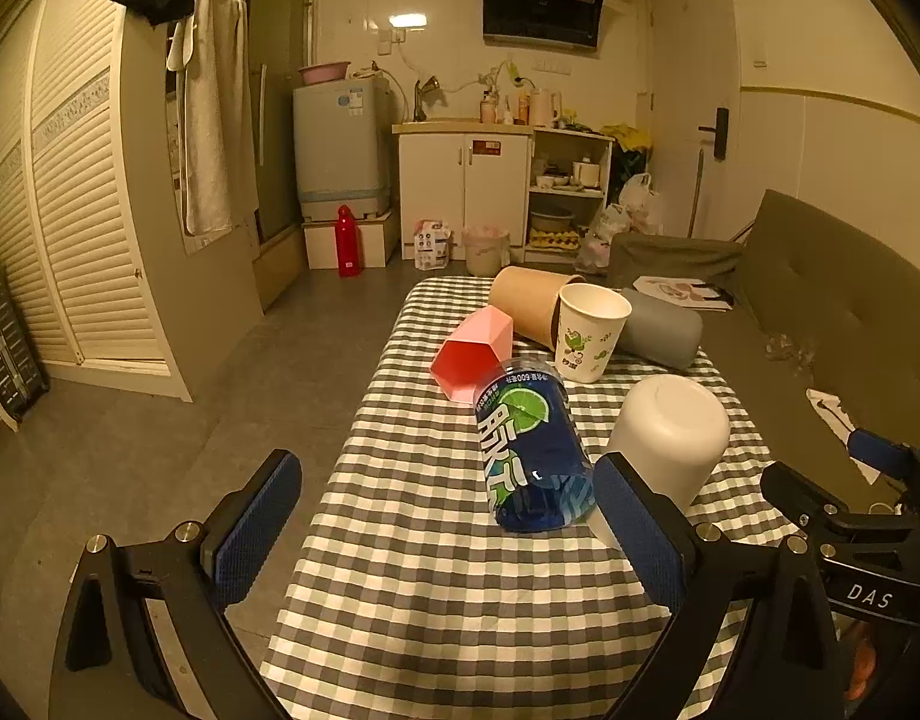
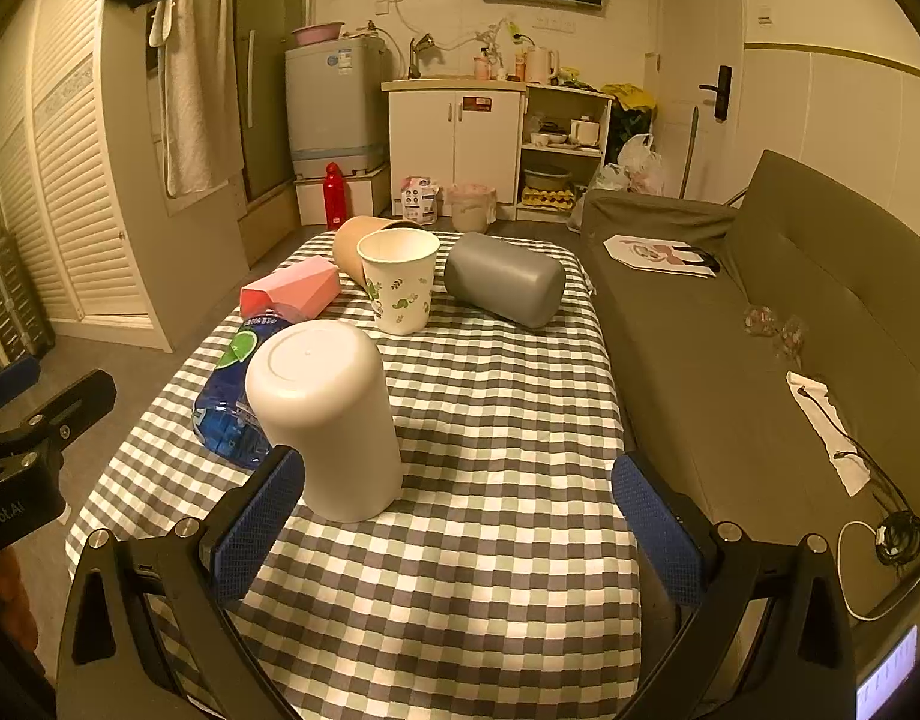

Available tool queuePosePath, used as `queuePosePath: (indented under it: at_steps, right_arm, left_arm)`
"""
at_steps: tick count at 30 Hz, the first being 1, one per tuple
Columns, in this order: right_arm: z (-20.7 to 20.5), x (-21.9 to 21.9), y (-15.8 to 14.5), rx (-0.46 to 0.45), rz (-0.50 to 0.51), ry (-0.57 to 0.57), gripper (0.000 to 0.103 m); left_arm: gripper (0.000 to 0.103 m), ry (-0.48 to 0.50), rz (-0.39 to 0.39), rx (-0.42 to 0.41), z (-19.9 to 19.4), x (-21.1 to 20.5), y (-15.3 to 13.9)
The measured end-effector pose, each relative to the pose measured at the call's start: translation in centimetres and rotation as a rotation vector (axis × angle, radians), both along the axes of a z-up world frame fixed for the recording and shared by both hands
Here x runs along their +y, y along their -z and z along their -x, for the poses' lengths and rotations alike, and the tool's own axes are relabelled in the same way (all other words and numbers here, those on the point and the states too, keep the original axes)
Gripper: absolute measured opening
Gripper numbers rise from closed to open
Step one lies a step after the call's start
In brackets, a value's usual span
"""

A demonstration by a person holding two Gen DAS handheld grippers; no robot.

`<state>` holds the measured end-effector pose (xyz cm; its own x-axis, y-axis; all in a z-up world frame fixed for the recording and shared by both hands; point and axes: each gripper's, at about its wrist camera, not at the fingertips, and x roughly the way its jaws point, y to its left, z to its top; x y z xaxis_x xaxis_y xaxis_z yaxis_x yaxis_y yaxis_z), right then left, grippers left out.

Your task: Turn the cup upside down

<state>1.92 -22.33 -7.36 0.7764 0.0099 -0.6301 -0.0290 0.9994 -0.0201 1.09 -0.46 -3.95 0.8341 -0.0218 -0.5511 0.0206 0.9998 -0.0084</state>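
Note:
A white cup (image 2: pixel 327 414) stands upside down on the checked tablecloth (image 2: pixel 496 396), base up; it also shows in the left wrist view (image 1: pixel 670 435). A paper cup with a leaf print (image 2: pixel 399 282) stands upright, mouth up, further back (image 1: pixel 589 330). My right gripper (image 2: pixel 460 516) is open and empty, its left pad just in front of the white cup. My left gripper (image 1: pixel 447 528) is open and empty, in front of a blue bottle (image 1: pixel 532 450) that lies on its side.
A pink faceted cup (image 2: pixel 297 291), a brown cup (image 2: pixel 354 243) and a grey cup (image 2: pixel 505 279) lie on their sides at the back of the table. A grey sofa (image 2: pixel 760 330) runs along the table's right side. Floor drops off left.

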Motion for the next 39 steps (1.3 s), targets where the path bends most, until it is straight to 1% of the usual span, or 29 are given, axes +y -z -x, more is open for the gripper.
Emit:
queuePosePath:
  at_steps: [39]
  right_arm:
    - [0.10,0.16,0.55,0.019,0.009,-0.006,0.103]
  left_arm:
    - [0.101,-0.003,0.005,0.006,0.00,0.04,0.07]
